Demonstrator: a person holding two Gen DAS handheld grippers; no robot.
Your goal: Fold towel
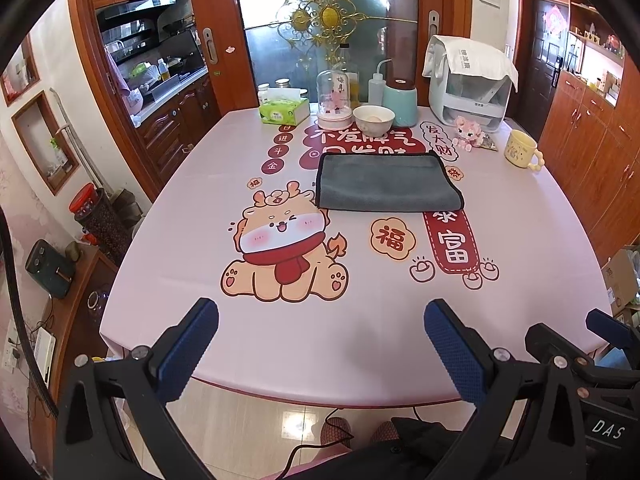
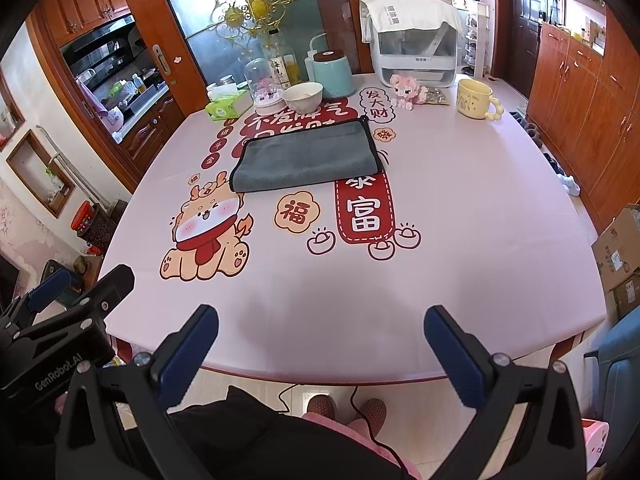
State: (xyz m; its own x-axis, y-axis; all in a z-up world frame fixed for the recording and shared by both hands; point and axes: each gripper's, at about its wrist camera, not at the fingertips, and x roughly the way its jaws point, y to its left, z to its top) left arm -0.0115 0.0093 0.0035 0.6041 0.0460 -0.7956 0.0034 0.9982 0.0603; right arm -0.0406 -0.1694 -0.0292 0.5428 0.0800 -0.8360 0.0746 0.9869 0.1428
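Note:
A grey towel (image 1: pixel 386 182) with a dark hem lies flat and folded on the pink table, past the middle; it also shows in the right wrist view (image 2: pixel 308 158). My left gripper (image 1: pixel 320 320) is open and empty, held over the table's near edge, well short of the towel. My right gripper (image 2: pixel 320 326) is open and empty too, beside the left one at the near edge. The right gripper's tips show at the right of the left wrist view (image 1: pixel 608 326); the left gripper shows at the left of the right wrist view (image 2: pixel 80 284).
The pink printed tablecloth (image 1: pixel 520 280) covers the table. Along the far edge stand a tissue box (image 1: pixel 284 111), a glass dome (image 1: pixel 334 100), a white bowl (image 1: pixel 373 119), a teal jar (image 1: pixel 400 100), a white appliance (image 1: pixel 468 88), a pink toy (image 1: pixel 468 132) and a yellow mug (image 1: pixel 520 150).

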